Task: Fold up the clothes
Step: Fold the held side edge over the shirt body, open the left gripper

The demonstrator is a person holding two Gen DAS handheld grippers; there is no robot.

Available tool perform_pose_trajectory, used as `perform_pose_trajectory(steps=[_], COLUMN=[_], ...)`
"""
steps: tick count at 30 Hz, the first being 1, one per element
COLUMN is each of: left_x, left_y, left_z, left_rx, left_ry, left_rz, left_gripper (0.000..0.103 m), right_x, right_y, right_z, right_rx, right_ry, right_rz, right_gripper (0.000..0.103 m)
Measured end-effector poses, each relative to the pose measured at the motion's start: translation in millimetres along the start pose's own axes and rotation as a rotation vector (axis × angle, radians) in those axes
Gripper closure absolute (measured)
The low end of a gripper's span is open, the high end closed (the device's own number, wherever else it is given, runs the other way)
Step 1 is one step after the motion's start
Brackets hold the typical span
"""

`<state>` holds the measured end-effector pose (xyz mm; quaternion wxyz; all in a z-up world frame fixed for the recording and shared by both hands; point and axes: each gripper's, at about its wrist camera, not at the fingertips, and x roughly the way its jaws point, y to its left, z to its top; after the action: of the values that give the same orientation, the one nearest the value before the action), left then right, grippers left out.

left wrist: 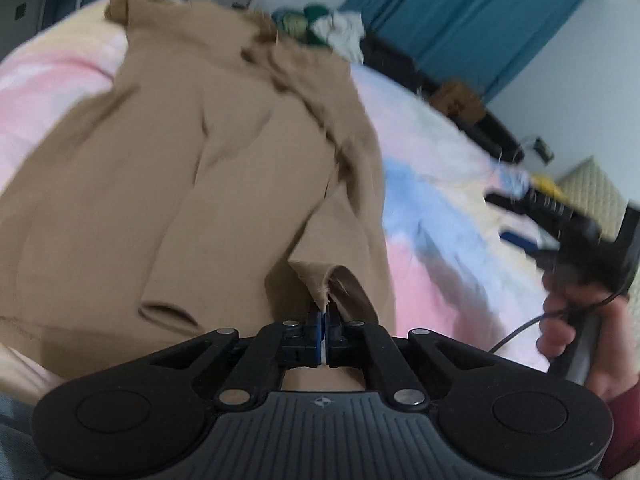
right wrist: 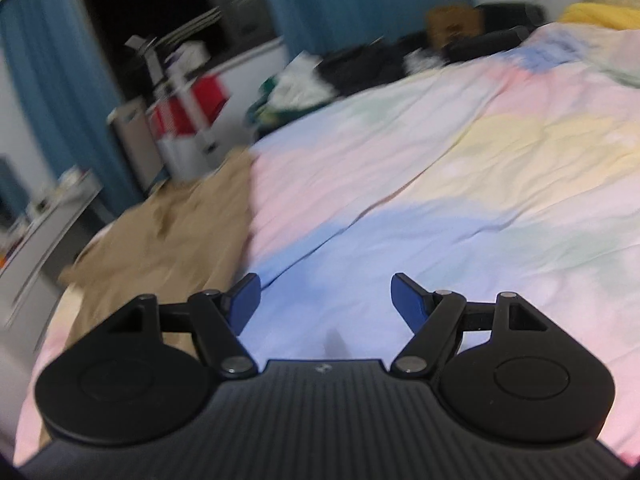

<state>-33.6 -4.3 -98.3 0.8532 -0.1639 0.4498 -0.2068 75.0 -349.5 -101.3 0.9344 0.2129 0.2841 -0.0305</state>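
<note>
A tan garment (left wrist: 192, 168) lies spread on the pastel bedspread (left wrist: 440, 184). My left gripper (left wrist: 324, 312) is shut on a pinched edge of the tan garment near its closest hem. In the left wrist view the right gripper (left wrist: 520, 216) shows at the right, held in a hand above the bedspread, blurred. In the right wrist view my right gripper (right wrist: 325, 296) is open and empty above the bedspread (right wrist: 440, 184), with the tan garment (right wrist: 172, 236) to its left.
A heap of other clothes (left wrist: 328, 28) lies at the far edge of the bed, also in the right wrist view (right wrist: 292, 88). Blue curtains (left wrist: 460, 12), a red and white box (right wrist: 188, 116) and dark items (right wrist: 400, 56) stand beyond the bed.
</note>
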Motion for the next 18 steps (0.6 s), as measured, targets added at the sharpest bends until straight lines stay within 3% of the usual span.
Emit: perform_pose_trajectory(steps=[2,4,6,10,14,18], left_x=[0.9,-3.8,-13.5,-33.8,-31.3,15.0], left_y=[-3.2,-3.7,-1.7,3.4,9.4,18.9], left_z=[0.3,1.9,3.9,19.1,66.0,131.1], left_rx=[0.025,0.046,0.033,0.017,-0.014,-0.086], left_ry=[0.017,0.020,0.015,-0.049,-0.130,-0.149], left_rz=[-0.010,-0.033,-0.054,-0.072,-0.042,-0.030], left_gripper=[0.097,0.070,0.052,0.044,0.041,0.044], right_x=[3.6,4.4,5.3,11.4,26.5,36.2], right_y=[13.4,25.8,39.8,70.4,86.6,101.3], right_z=[-6.8,-13.3,-19.4,-32.5,-50.5,-62.0], right_rx=[-0.011,-0.004,-0.016,-0.112,-0.184,-0.259], right_ry=[0.048,0.086,0.121,0.193,0.306,0.388], right_rz=[0.087,0.199,0.285,0.359,0.408,0.458], right_gripper=[0.032,0.039,0.058,0.076,0.078,0.077])
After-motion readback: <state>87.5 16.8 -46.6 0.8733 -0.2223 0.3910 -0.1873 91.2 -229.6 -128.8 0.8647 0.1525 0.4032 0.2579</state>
